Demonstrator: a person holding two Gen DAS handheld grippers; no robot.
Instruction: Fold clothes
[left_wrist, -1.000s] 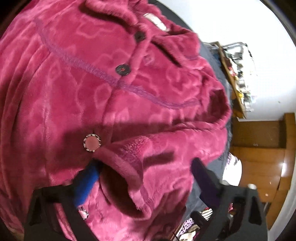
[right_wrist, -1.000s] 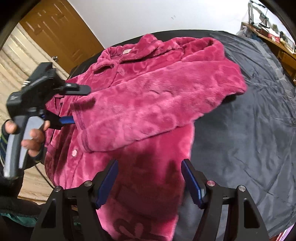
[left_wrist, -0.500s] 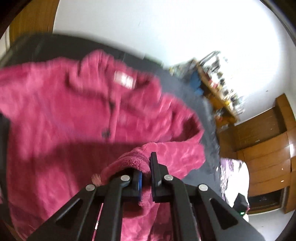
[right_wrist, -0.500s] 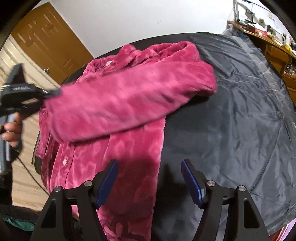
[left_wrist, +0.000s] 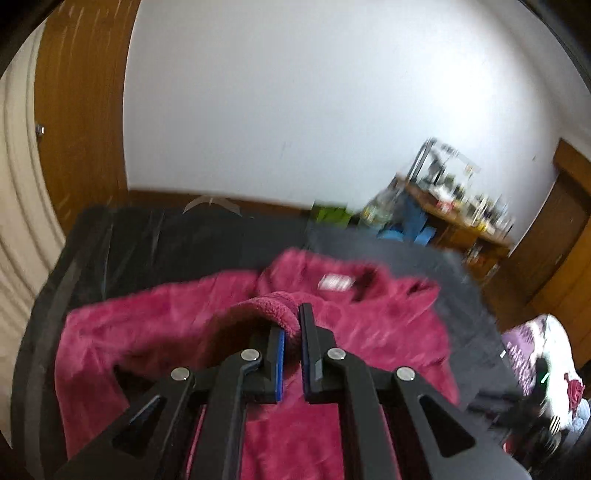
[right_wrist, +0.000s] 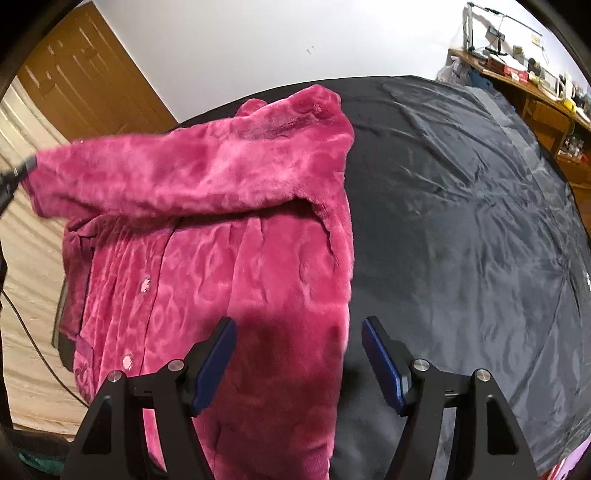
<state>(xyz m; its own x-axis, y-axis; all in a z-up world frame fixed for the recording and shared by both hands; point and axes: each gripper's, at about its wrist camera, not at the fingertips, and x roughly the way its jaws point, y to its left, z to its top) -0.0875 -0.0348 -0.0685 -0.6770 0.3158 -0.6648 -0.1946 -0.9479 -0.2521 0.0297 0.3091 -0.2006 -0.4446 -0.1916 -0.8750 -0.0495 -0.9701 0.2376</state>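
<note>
A fluffy magenta button-up jacket (right_wrist: 236, 266) lies on a black sheet (right_wrist: 461, 206), its front facing up. My left gripper (left_wrist: 291, 332) is shut on the sleeve cuff (left_wrist: 275, 308) and holds it raised above the jacket (left_wrist: 388, 332). From the right wrist view that sleeve (right_wrist: 177, 177) stretches across the chest toward the left edge, where a dark bit of the left gripper (right_wrist: 18, 171) shows. My right gripper (right_wrist: 299, 347) is open and hovers just above the jacket's lower hem, nothing between its fingers.
The black sheet covers a bed and stretches free to the right of the jacket. A wooden door (right_wrist: 85, 85) stands behind on the left, a cluttered wooden desk (right_wrist: 524, 85) on the right. A cable (right_wrist: 33, 339) runs over the beige bedding at the left.
My left gripper closed on the cuff, then lifted and pulled the sleeve leftwards across the jacket. The jacket's right side has folded in with it. My right gripper stayed open and edged forward.
</note>
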